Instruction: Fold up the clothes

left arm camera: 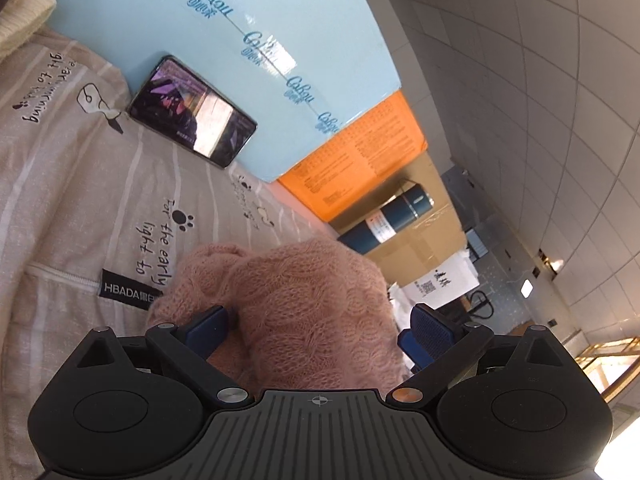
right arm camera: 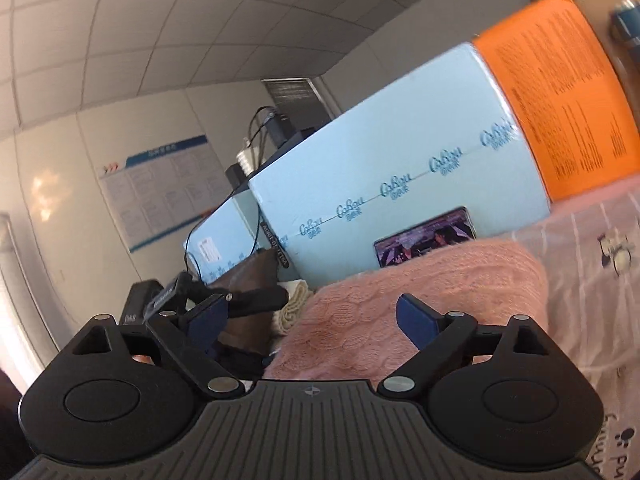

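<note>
A pink knitted sweater (left arm camera: 304,304) lies bunched up on a beige striped printed cover (left arm camera: 80,208). My left gripper (left arm camera: 318,328) stands wide around the bundle. Its left finger (left arm camera: 208,328) touches the knit, while the ribbed face of its right pad (left arm camera: 428,330) shows bare at the sweater's edge. In the right wrist view the same sweater (right arm camera: 400,280) spreads ahead. My right gripper (right arm camera: 314,320) is open over its near edge, and neither blue pad presses on it.
A phone (left arm camera: 192,108) with a lit screen leans on a light-blue box (left arm camera: 256,12), with an orange sheet (left arm camera: 360,148) beside it. A blue flask (left arm camera: 384,220) lies on a cardboard box. A cream knit (right arm camera: 292,304) and a brown item (right arm camera: 252,276) lie left of the sweater.
</note>
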A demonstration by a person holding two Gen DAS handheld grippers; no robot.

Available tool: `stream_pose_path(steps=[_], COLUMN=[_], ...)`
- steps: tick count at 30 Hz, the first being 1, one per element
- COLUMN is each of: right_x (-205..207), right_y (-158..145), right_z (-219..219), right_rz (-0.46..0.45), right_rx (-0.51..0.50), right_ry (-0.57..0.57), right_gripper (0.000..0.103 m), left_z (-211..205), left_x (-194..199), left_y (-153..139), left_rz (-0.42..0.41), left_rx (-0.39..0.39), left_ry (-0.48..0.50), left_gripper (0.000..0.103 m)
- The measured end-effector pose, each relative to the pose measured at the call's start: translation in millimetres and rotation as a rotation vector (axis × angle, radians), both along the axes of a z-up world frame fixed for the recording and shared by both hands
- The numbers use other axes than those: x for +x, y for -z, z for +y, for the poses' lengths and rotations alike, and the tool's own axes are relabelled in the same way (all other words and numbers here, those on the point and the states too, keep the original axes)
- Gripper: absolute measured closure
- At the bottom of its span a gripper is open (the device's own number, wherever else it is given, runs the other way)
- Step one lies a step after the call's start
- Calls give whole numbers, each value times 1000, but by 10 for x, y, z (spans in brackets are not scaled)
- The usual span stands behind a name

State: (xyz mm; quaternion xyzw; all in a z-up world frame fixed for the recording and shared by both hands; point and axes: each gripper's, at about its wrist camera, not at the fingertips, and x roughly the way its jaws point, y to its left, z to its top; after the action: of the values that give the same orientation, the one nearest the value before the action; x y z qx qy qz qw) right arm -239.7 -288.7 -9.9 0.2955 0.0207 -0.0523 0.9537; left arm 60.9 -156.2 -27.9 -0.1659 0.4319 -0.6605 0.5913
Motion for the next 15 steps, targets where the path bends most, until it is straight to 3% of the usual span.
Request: stream_pose_path(steps=[3,4,5,7,12,15], right_x=[-74,-91,-102,-101,-130,-183], right_y=[117,154,188,213,210,211], right_z=[-255,-320,-367,-409,-383,-380], right_rz=[-29,-40,-49,-55,-70,-110], right_rx=[193,249,296,334,323,325], right_ry=[31,34,35,33,50,49], right_gripper=[12,12,11,11,9,9], left_z=[-95,-129,-162,-224,-185,-113], left_x=[-116,-165,-218,-326,-643,-632], left_y=[17,10,1,-22,-260,-412], left_rz=[-82,-127,-171,-255,-506,-546], left_rx=[35,48,56,61,-55,-114], left_ry=[4,5,15,47,96,61], left_gripper=[12,27,56,74,83,83])
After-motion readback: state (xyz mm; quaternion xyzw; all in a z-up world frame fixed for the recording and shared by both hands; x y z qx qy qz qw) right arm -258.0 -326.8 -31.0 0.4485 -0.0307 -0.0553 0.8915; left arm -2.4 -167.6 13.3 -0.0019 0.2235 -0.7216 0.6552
